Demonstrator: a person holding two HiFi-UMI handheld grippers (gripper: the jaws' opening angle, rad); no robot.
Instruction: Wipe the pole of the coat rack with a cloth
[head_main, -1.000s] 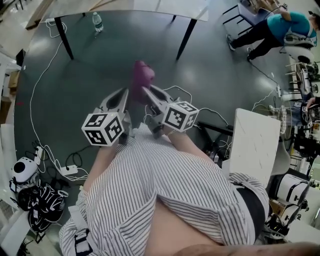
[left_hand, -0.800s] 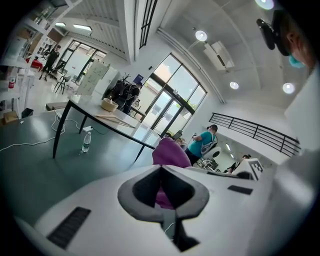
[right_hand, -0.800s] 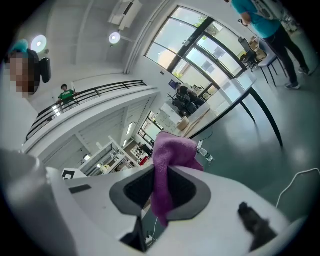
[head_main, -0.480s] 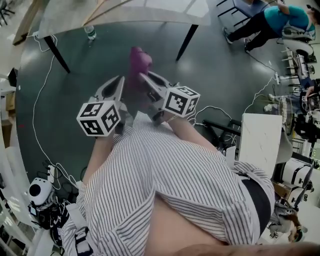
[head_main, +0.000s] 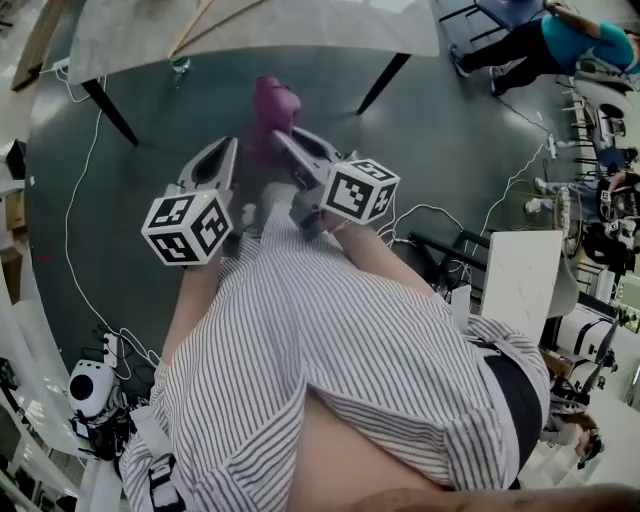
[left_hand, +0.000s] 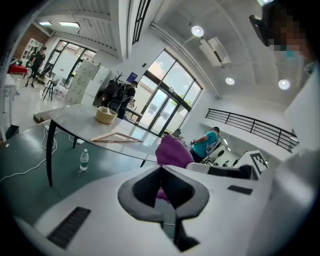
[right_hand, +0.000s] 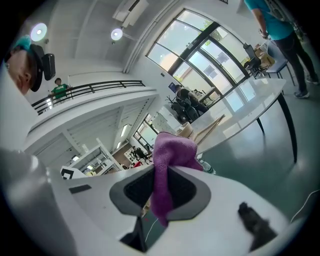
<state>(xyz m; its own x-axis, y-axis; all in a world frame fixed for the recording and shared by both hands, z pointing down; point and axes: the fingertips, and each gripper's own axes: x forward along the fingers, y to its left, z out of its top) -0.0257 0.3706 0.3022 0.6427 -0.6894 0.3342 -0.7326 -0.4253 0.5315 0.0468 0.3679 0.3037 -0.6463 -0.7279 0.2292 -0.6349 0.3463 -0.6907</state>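
My right gripper (right_hand: 161, 171) is clenched on the purple cloth (right_hand: 170, 150), which stands up above its jaws and trails down between them. My left gripper (left_hand: 161, 169) hangs just beside it, jaws pressed together with nothing of their own in them. Both hang over a dark green floor (head_main: 450, 130) crossed by white cables (head_main: 70, 230). Ahead stands a pale table (head_main: 300, 25) on black legs, a water bottle (left_hand: 83, 160) under it. Tall windows (right_hand: 210, 55) light the hall.

The person wore a white shirt (head_main: 330, 340) with thin dark stripes. The left claw (head_main: 226, 148) and right claw (head_main: 284, 140) were pale grey, each with a black-and-white marker cube (head_main: 187, 227).
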